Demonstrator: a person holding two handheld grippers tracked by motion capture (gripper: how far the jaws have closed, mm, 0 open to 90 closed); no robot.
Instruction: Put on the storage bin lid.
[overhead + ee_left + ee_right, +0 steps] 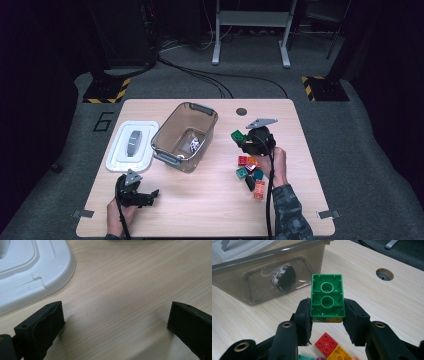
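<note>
My right gripper (327, 317) is shut on a green brick (327, 295), held underside up above the table; in the high view that green brick (238, 136) hangs between the clear bin (186, 135) and the pile of loose bricks (251, 172). The bin (257, 280) is grey-tinted and holds a small black-and-white toy car (283, 277). My left gripper (145, 196) rests low at the table's front left, its jaws wide apart with bare wood between them (116, 322).
A white lid (131, 145) lies left of the bin, and its corner (37, 267) is close to my left gripper. A round cable hole (241, 111) sits at the table's far edge. A red brick (326, 343) and a yellow brick (339, 355) lie below my right gripper.
</note>
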